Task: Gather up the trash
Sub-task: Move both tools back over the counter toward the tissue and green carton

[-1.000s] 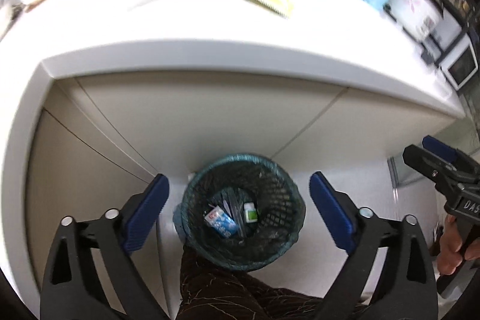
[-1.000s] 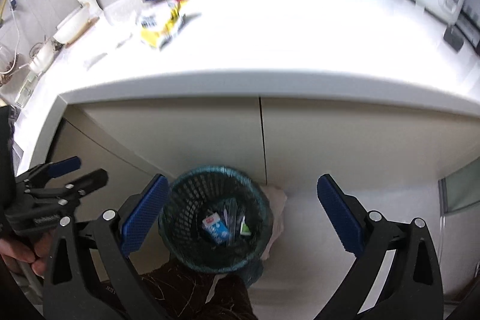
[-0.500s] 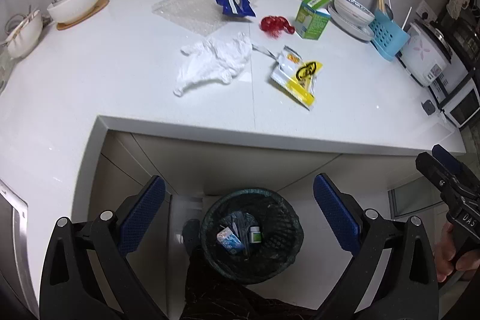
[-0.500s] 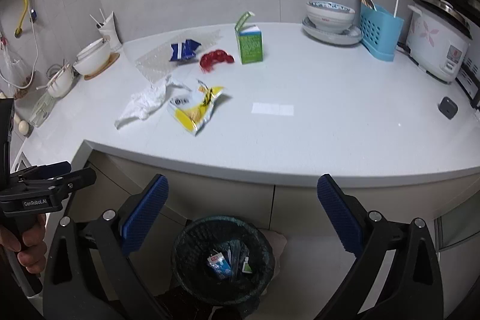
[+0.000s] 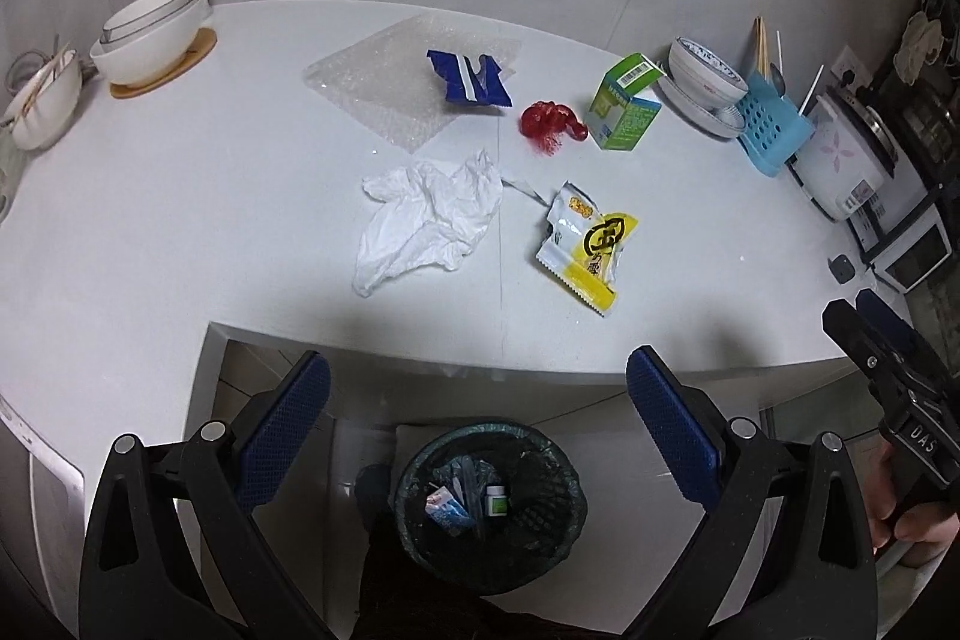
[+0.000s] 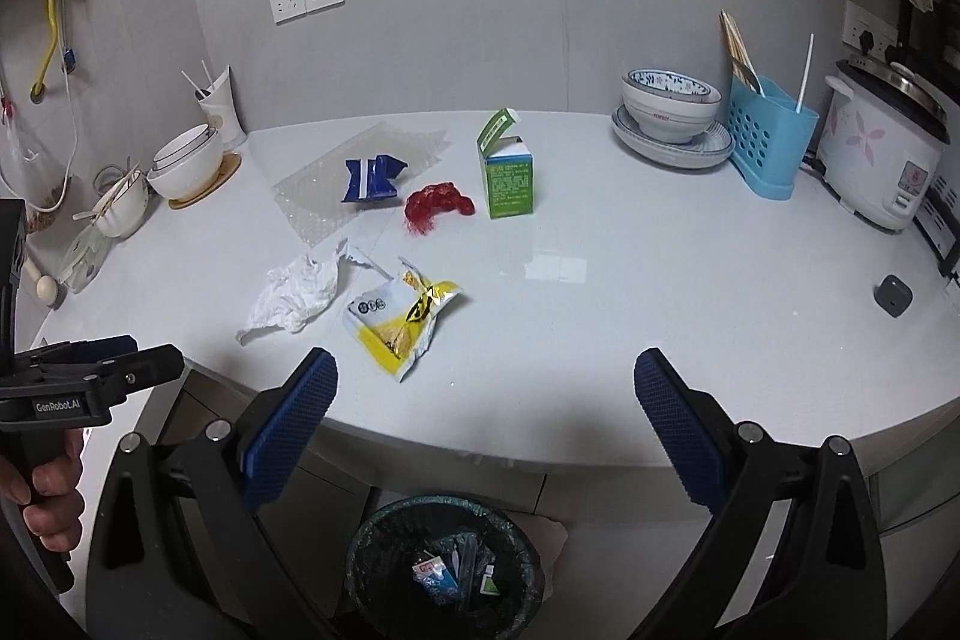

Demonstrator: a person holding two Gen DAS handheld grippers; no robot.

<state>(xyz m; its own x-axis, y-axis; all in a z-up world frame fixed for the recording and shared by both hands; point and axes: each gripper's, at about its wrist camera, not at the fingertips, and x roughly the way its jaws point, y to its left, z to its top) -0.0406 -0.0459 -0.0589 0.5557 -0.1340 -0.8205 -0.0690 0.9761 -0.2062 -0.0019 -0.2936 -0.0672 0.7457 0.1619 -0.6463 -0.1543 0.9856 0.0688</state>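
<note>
- Both tongs wide apart, empty: left tongs (image 5: 477,415), right tongs (image 6: 486,418), held back from the surface (image 6: 660,292), above the bin (image 6: 447,568) on the floor under its edge.
- Trash on surface, all w/in reach: white tissue (image 5: 429,217), yellow snack wrapper (image 5: 588,244), red mesh wad (image 5: 549,124), blue wrapper (image 5: 468,79) lying on bubble wrap (image 5: 396,88), open green carton (image 5: 624,109).
- Risk: tissue & wrapper are thin/flat, so pads prob. slide over or pinch only a corner → drops short of bin.
- Risk: blue wrapper sits on bubble wrap; grabbing one may drag the other.
- Risk: carton upright, flap open. Contents unknown, a side knock may tip or spill it.
- Risk: bin partly tucked under surface edge, so a release from too far fwd lands on the surface, not in it.
- Bin: lined, holds small red/blue pack (image 5: 447,505), small white bottle w/ green label (image 5: 495,499), clear plastic bits; plenty of room.
- Not trash: stacked bowls (image 6: 669,103), blue utensil caddy (image 6: 768,142) w/ chopsticks, rice cooker (image 6: 882,160). Avoid.
</note>
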